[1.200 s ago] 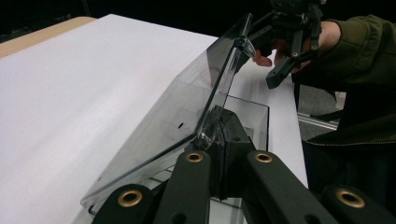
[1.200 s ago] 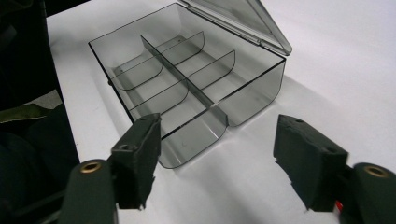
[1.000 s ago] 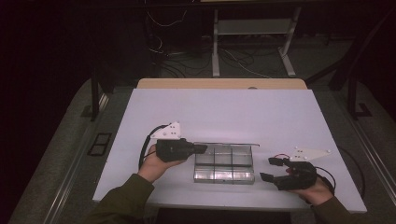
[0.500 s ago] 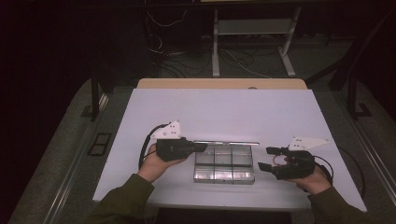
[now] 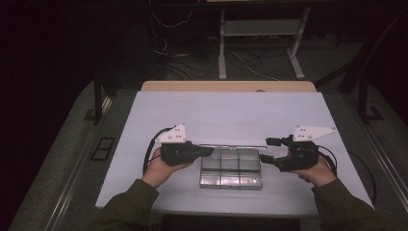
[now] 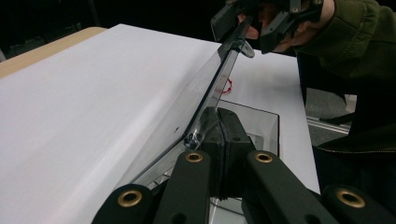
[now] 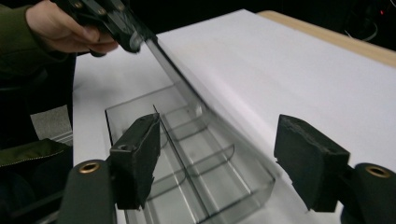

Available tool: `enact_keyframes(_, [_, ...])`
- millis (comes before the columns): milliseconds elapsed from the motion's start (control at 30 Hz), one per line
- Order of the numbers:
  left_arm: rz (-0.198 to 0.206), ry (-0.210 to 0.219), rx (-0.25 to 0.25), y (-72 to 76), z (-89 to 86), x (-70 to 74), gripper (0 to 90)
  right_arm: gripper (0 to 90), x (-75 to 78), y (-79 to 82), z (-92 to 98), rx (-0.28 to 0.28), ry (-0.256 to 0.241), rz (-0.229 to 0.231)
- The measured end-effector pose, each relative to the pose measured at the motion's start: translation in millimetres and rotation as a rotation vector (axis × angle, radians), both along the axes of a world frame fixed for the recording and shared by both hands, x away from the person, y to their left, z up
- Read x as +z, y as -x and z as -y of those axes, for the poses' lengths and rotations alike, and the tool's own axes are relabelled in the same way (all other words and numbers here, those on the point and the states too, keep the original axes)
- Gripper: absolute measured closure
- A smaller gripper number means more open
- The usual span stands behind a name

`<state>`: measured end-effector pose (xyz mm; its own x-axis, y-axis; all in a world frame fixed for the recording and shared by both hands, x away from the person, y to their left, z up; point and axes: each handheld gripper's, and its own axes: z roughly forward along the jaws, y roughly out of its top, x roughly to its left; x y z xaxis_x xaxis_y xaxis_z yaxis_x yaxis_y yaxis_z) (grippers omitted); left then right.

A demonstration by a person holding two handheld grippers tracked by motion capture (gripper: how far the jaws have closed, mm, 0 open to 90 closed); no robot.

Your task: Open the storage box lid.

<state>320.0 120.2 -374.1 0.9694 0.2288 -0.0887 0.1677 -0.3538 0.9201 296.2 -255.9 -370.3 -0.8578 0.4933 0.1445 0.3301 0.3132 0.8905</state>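
We hold the raised lid (image 6: 212, 88) of a clear compartment box (image 5: 231, 169) with our left tongs (image 5: 208, 151), clenched on the lid's near corner. The box sits on the white desk (image 5: 231, 115) between both tongs. Our right tongs (image 5: 265, 150) are spread wide, released, straddling the box's far end, with one pad (image 7: 137, 156) over the compartments and the other beyond the lid. In the high view the lid is hard to make out, so its exact tilt is a guess. The risk, as we judge it: the left tongs grip only a thin, slick edge, so the lid could slip free and snap down. If our right tongs close carelessly, they could shove the light box along the desk.
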Motion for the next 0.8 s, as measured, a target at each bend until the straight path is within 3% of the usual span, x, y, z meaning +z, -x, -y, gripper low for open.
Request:
enact_keyframes(400, [-0.003,0.001,0.001,-0.2,0.2,0.2,89.2,43.4,6.3,-8.6,-15.8,0.068,0.001,0.03])
enact_keyframes(667, [-0.002,-0.001,0.003,-0.2,0.2,0.5,89.2,55.0,4.8,-8.2,-18.4,0.074,0.028,0.044])
enact_keyframes(800, [-0.004,-0.002,0.004,0.2,0.2,0.3,88.6,60.5,5.8,-8.5,-18.1,0.076,0.017,0.053])
